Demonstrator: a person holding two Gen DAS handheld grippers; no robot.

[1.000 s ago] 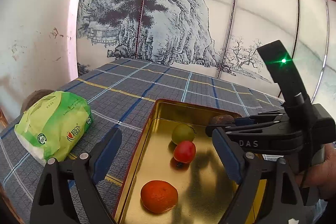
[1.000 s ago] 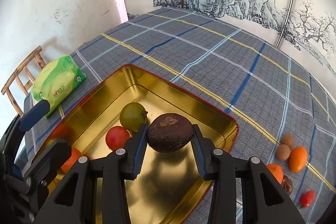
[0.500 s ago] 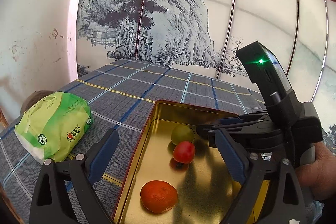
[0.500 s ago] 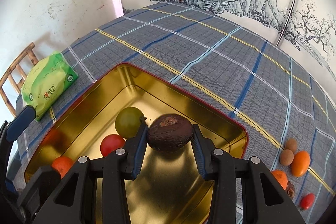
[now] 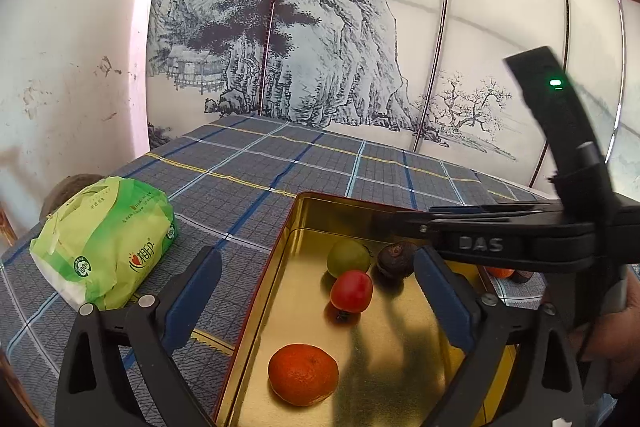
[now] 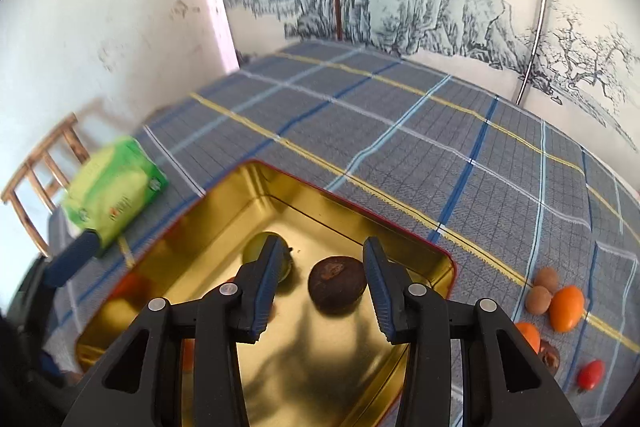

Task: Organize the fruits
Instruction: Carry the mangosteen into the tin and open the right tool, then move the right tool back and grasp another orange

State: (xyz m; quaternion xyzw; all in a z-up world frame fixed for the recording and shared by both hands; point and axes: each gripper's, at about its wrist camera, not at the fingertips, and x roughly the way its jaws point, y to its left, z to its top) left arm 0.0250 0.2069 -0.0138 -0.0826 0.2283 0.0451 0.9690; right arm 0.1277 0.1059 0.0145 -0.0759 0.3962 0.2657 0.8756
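— What do we have around the edges?

— A green packet (image 5: 106,245) lies on the plaid cloth (image 5: 256,171) that covers the bench, at the lower left of the left wrist view. In the right wrist view we find it at middle left, blurred.

— And behind?

— An ink landscape mural (image 5: 304,39) of cliffs and pines fills the upper frame, with calligraphy at the top. We see a scuffed white wall (image 5: 68,59) at left, and a wooden chair back (image 6: 40,175) at the far left of the right wrist view.

Four fruits (image 5: 303,373) in tin (image 5: 256,311), packet (image 5: 105,243) left
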